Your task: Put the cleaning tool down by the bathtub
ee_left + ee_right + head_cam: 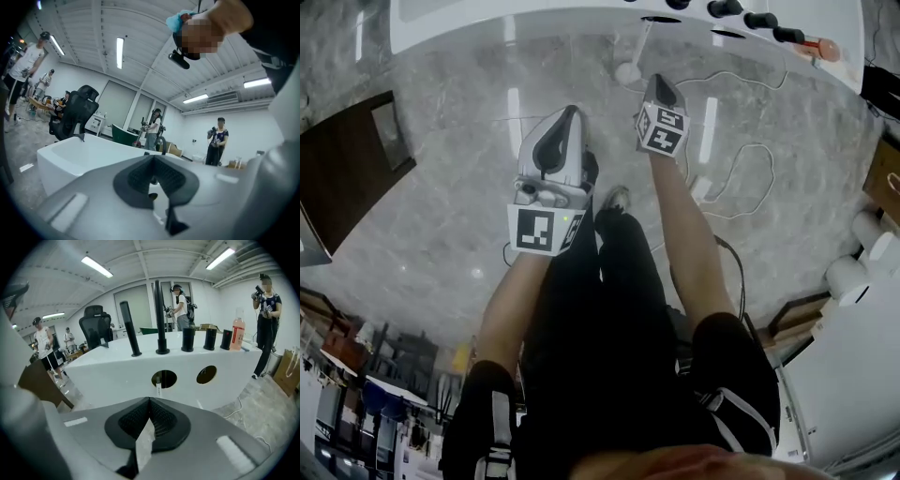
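Already the cleaning tool stands on the floor just beside the bathtub — apart from the right hand-held gripper and left hand-held gripper, both clenched, empty.

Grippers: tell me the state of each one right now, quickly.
Left gripper: closed, fingers together, holding nothing.
Right gripper: closed, fingers together, holding nothing.
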Tool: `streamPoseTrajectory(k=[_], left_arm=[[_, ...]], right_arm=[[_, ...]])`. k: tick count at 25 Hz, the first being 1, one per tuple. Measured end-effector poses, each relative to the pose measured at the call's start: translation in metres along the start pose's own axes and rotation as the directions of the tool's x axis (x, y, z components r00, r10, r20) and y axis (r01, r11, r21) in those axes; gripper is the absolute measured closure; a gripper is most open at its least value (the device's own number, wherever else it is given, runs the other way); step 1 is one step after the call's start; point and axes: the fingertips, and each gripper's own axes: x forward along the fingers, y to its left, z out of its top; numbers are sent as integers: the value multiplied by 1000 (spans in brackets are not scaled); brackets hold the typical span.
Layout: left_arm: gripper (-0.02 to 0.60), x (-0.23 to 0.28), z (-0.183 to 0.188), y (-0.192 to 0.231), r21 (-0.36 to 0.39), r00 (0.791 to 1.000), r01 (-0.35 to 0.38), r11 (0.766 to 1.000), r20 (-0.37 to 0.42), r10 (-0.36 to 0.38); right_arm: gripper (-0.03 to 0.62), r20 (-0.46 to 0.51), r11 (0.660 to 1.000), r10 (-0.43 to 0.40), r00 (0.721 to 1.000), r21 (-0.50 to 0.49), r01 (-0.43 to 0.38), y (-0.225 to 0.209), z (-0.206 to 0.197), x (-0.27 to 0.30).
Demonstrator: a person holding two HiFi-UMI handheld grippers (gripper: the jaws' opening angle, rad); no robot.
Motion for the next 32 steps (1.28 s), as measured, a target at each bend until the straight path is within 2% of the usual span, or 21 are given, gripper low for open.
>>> streamPoseTrajectory(k=[11, 16, 27, 32], left_arm=[[574, -87, 89, -110, 44, 997, 20, 999, 69, -23], [574, -136, 110, -155, 49, 996, 26, 998, 83, -30], [574, -238, 164, -239, 69, 996, 11, 998, 91, -18], [574, -270, 183, -264, 70, 995, 35, 997, 95, -41]], right_arm=[[594, 176, 994, 97, 980, 35, -105, 15, 69, -191], [594, 221, 991, 124, 967, 18, -131, 13, 73, -276], [595, 380, 984, 176, 908, -29, -178, 7, 107, -463], [595, 445, 980, 193, 875, -50, -191, 13, 120, -536]])
